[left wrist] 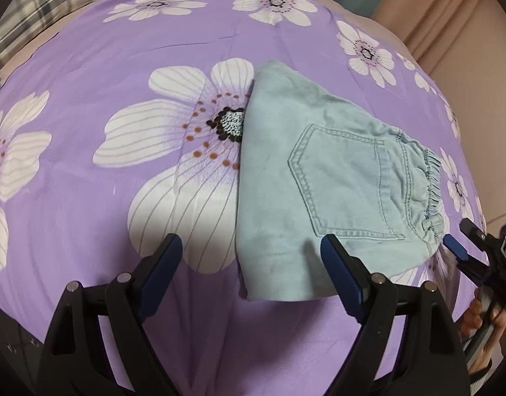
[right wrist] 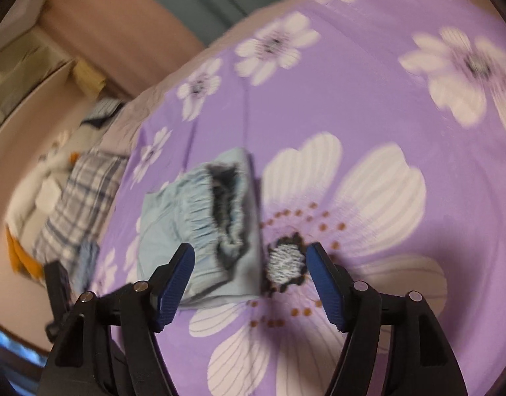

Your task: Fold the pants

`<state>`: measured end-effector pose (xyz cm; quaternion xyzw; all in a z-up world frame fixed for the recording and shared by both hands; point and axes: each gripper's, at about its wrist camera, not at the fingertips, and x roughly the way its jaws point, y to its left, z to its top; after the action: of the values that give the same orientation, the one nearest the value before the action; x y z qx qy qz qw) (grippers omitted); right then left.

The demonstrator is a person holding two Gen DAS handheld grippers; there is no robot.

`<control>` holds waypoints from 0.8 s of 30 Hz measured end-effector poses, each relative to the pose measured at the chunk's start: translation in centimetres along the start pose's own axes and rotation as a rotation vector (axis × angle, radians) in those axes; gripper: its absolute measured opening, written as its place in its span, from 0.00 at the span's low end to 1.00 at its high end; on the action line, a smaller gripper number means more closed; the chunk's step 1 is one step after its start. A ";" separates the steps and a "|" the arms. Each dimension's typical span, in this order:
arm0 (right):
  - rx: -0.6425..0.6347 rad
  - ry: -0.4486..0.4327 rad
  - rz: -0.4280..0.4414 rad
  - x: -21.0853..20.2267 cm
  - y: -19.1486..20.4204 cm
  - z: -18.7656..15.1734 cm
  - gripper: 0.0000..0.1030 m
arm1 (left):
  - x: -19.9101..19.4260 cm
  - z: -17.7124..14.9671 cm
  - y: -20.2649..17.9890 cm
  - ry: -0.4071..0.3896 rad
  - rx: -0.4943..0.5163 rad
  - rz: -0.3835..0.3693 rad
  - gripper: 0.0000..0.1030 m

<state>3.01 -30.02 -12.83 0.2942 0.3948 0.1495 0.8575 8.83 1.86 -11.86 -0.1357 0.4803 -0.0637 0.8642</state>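
**Both tongs spread, folded pants flat on the bed**

Left tongs (left wrist: 249, 247) first: jaws wide apart, nothing pinched, hovering over the near edge of the pants (left wrist: 319, 181). One blue pad (left wrist: 338, 264) sits above the denim's near corner, the other over the bare purple bedspread (left wrist: 88, 66). Whether that pad touches the cloth, I cannot tell.

Right tongs (right wrist: 249, 264): also spread, no fabric pressed between the pads. The picture is smeared with motion blur. One finger overlaps the gathered waistband (right wrist: 203, 211), the other hangs over the dark centre of a big white flower (right wrist: 286, 260).

Now the difference between views. The left wrist camera gives the crisp look from above: light blue denim folded into a compact bundle, back pocket (left wrist: 338, 178) facing up, elastic waist at the picture's right, fold line running from near to far on the left side. It also catches the right tongs (left wrist: 464, 247) at the far right edge, just beside the waistband, with a hand (left wrist: 484, 316) behind them. The right wrist camera looks straight into the waist opening, dark inside, which the other view never shows.

The bundle's long axis runs away from the left camera, waistband toward the right tongs.

Around: a plaid pillow (right wrist: 78, 204) and a white soft toy (right wrist: 38, 191) past the bed's edge, pink wall (left wrist: 451, 16) beyond. The bedspread around the pants lies open.
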 end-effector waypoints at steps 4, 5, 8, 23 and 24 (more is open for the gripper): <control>0.074 0.026 0.034 0.6 -0.9 0.0 0.69 | -0.1 0.8 0.1 -0.003 0.042 -0.012 0.84; 0.073 0.029 0.029 0.8 -0.8 0.1 0.69 | -0.1 1.0 0.1 -0.005 0.049 -0.012 0.84; 0.072 0.048 0.014 1.5 -0.3 0.1 0.69 | -0.2 1.6 0.1 -0.026 0.077 -0.002 0.84; -0.004 0.145 -0.046 5.7 2.1 1.5 0.70 | 2.5 4.2 0.1 -0.003 0.093 -0.066 0.84; -0.004 0.147 -0.046 5.8 2.2 1.6 0.70 | 2.6 4.2 0.0 -0.001 0.095 -0.071 0.84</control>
<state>7.92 -26.11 -14.06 0.2714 0.4631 0.1519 0.8300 13.81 2.00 -11.87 -0.1118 0.4712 -0.1171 0.8671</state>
